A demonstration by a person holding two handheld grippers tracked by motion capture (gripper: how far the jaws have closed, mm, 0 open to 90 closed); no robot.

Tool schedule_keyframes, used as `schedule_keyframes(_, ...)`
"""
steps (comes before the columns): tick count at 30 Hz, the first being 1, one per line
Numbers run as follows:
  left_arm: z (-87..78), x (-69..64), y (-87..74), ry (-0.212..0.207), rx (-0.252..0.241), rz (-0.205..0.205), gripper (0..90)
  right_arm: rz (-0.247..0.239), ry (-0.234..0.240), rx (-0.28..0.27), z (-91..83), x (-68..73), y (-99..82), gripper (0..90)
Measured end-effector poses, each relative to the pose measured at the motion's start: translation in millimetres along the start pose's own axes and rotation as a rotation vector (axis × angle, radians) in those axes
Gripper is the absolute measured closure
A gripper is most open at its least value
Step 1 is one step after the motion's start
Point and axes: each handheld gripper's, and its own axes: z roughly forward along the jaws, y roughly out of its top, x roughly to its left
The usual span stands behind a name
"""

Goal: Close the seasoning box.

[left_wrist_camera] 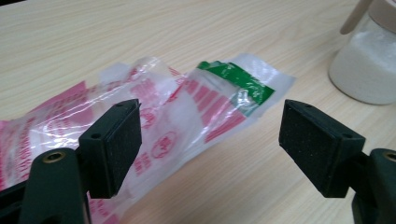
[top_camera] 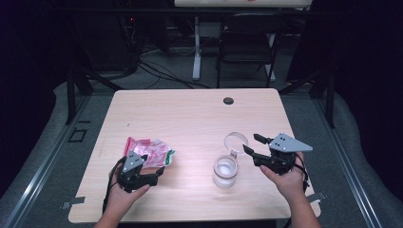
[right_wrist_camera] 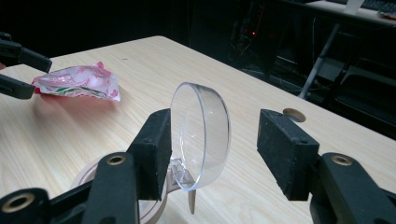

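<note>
Two things are in play on the bench [top_camera: 190, 109]: a crinkly plastic bag [top_camera: 148, 150] at the left and a clear jar [top_camera: 225, 171] of white powder at the right, its hinged lid [right_wrist_camera: 201, 135] flipped upright. Both the left gripper [left_wrist_camera: 210, 140] and the right gripper [right_wrist_camera: 212, 149] stand with jaws apart, holding nothing. That bag looks light, limp and slippery, best pinched at its green-edged end. Smooth and rigid, the lid wants a gentle grip across its rim.
</note>
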Motion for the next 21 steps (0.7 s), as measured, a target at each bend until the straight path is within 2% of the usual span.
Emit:
schedule_keyframes(10, 4.1, -12.6, 2.7, -0.022, 0.003, 0.032, 21.5, 0.018, 0.021, 0.05, 11.4, -0.5, -9.3, 45.2)
schedule_keyframes(14, 4.1, -15.5, 4.1, -0.028, -0.005, 0.038, 21.9, 0.007, 0.021, 0.078, 15.0, 1.2, -11.1, 50.5)
schedule_keyframes(21, 3.8, -17.0, 7.3, -0.042, -0.015, 0.036, 22.5, -0.037, 0.043, 0.07, 15.3, 3.3, -11.7, 62.8)
